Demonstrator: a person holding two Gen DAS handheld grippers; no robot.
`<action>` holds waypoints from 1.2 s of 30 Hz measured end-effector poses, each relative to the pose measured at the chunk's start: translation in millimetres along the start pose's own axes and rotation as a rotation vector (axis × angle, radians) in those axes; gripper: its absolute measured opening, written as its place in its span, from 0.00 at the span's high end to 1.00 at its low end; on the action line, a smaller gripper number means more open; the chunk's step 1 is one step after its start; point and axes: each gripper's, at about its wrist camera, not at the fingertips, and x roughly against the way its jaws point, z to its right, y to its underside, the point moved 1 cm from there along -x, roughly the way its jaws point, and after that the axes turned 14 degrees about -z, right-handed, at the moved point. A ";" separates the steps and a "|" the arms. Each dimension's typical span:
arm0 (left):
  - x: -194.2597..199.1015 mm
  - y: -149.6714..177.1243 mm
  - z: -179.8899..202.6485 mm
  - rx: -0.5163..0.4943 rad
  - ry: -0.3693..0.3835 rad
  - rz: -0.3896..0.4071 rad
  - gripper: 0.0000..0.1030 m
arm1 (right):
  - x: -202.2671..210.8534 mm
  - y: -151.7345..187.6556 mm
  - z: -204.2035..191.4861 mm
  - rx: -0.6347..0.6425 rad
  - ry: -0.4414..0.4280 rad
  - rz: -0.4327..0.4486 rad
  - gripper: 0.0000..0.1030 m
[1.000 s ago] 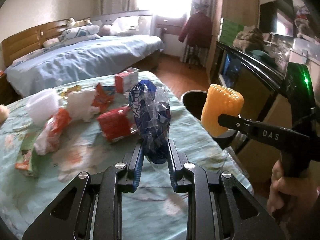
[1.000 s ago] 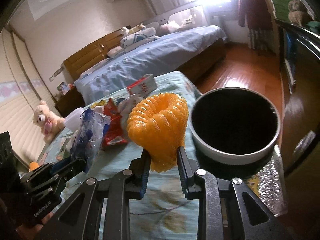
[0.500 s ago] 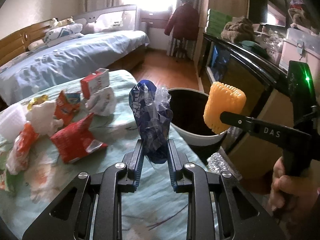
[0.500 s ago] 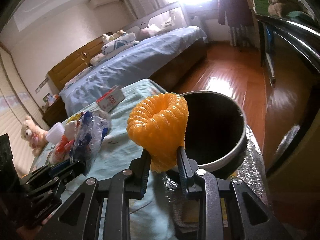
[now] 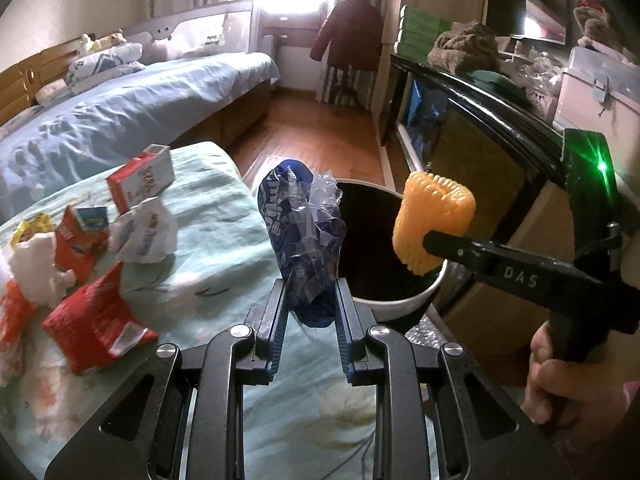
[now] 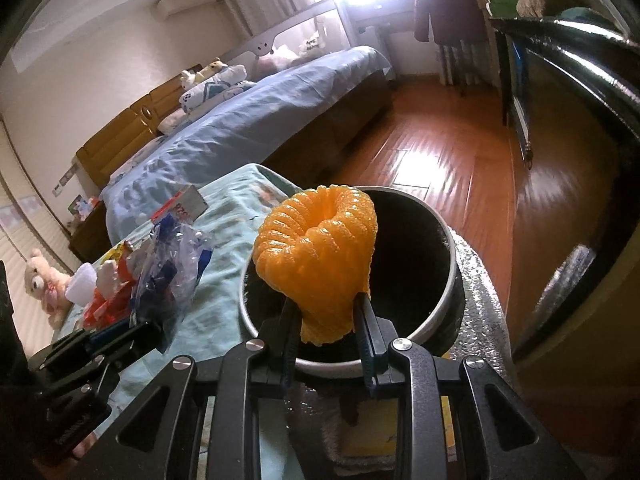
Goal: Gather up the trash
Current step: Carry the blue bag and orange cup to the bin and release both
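The left tool [image 5: 310, 312] pinches a crumpled blue and clear wrapper [image 5: 304, 244] between its pads; the wrapper stands upright above the fingertips. In the left wrist view it sits at the near right edge of the desk [image 5: 216, 216], just left of the bin [image 5: 400, 300].

The right tool [image 6: 326, 320] pinches an orange ribbed foam net [image 6: 320, 252]. In the right wrist view the net hangs over the near rim of the bin [image 6: 450, 292], in front of its dark opening. In the left wrist view the net [image 5: 434, 224] appears over the right side of the bin, clamped by the right tool [image 5: 432, 240], with a hand [image 5: 568, 384] on its handle at the lower right.

The bin is round, with a pale outer wall and a black interior. It stands beside the right edge of the desk, on a silvery sheet [image 6: 480, 280].

Remaining trash lies on the desk to the left: a red packet [image 5: 96, 320], crumpled white paper [image 5: 146, 232], a red and white carton [image 5: 140, 178] farther back, and more red and white scraps [image 5: 40, 264] at the left edge.

A bed [image 5: 132, 108] with a blue cover stands beyond the desk.
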 end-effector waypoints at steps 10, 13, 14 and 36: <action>-25.7 -19.4 12.7 -0.029 0.012 -0.035 0.79 | -15.5 -17.7 16.3 -0.015 0.004 -0.033 0.73; -33.2 -24.5 15.6 -0.029 0.018 -0.047 0.79 | -18.7 -20.9 21.1 -0.019 0.007 -0.042 0.73; -34.8 -26.0 16.4 -0.029 0.019 -0.048 0.79 | -19.8 -22.0 22.1 -0.019 0.011 -0.044 0.73; -12.0 -5.3 -6.0 0.047 -0.013 -0.014 0.37 | -15.4 -14.5 12.4 -0.035 -0.044 -0.039 0.18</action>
